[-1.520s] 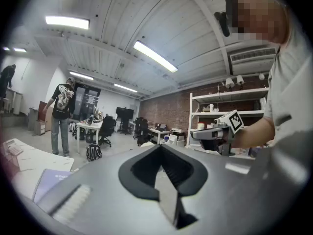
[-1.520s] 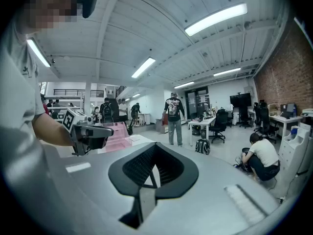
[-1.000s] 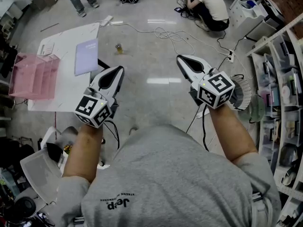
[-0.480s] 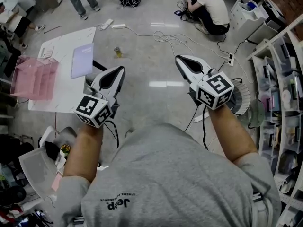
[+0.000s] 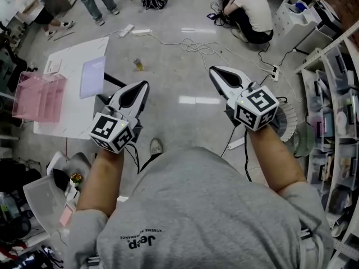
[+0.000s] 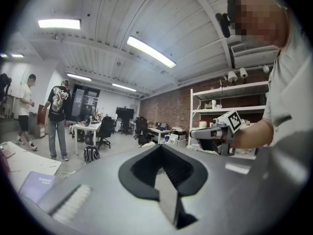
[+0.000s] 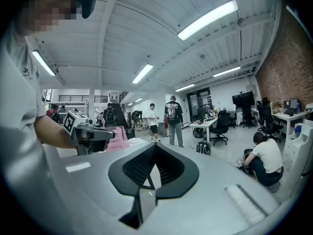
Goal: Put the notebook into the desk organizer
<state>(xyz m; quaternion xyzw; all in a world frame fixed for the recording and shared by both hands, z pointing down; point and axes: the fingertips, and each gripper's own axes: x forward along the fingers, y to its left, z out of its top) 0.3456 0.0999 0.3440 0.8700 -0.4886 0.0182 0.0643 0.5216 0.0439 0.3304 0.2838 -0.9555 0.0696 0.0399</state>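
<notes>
Ahead, a wide stretch of bare polished floor is seen between and beyond the two grippers, crossed farther off by loose white cables. At the left of the head view the room is bounded by a white table, whose right edge runs just beside the left gripper. The lavender notebook is laid flat near that right edge. The pink desk organizer is set at the table's left side, apart from the notebook, with a strip of bare tabletop between them. Below the table, toward the lower left, the way is narrowed by a clear plastic bin and other clutter. Along the right the space is closed off by open shelving, and a round fan is seen on the floor close to the right forearm. A crouching person is seen on the floor well ahead.

Both forearms are stretched forward from the grey-shirted body, and the grippers are held roughly level, side by side and well apart, each with its marker cube turned up toward the head camera. The right gripper is angled slightly inward, as is the left. In each gripper view the jaws are seen pressed together, with nothing held between them.
</notes>
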